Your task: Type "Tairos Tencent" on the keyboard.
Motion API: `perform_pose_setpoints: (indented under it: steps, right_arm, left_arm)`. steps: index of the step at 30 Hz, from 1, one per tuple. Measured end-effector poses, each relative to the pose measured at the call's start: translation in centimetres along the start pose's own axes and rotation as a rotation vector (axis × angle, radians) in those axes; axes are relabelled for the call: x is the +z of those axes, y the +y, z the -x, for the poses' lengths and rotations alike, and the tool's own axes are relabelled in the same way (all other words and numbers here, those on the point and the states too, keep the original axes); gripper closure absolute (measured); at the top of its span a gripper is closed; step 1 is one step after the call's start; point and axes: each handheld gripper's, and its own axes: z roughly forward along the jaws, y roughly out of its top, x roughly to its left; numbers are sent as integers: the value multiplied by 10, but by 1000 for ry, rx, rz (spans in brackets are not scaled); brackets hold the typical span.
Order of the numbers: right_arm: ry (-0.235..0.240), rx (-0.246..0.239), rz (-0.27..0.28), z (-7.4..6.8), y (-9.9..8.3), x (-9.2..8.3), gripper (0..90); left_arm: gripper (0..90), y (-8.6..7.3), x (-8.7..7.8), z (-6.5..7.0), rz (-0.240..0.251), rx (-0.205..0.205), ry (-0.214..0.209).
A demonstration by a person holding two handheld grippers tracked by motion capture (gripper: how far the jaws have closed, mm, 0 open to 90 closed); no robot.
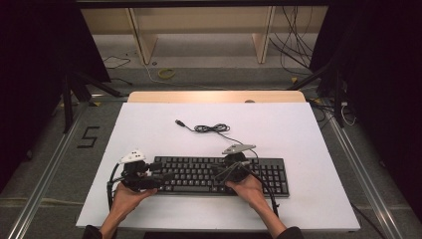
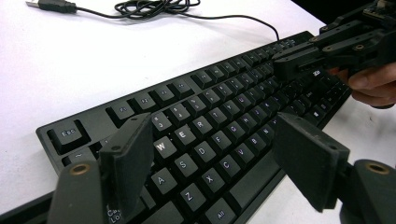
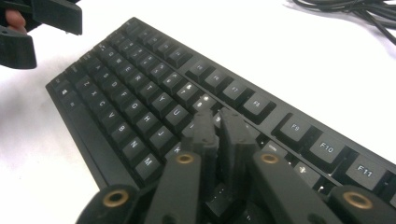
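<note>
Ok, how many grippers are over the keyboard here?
2: the left gripper over the keyboard's left end, jaws apart; the right gripper over its middle, jaws nearly together.
</note>
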Motion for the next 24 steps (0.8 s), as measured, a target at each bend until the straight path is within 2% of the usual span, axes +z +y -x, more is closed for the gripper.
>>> perform_pose_setpoints:
  steps: [3,8,13,24]
  right_arm:
    - [12,1,8,0,0,-3,796]
    - [26,9,16,0,0,-7,645]
    - [42,21,26,-2,1,-12,533]
    - [53,24,39,-7,2,-19,408]
  left_arm:
    - [289,0,0,-1,-1,1,0]
    - [290,0,0,-1,-2,1,0]
    - [300,0,0,-1,-5,3,-1]
    - [373,-1,3,-1,-30,4,5]
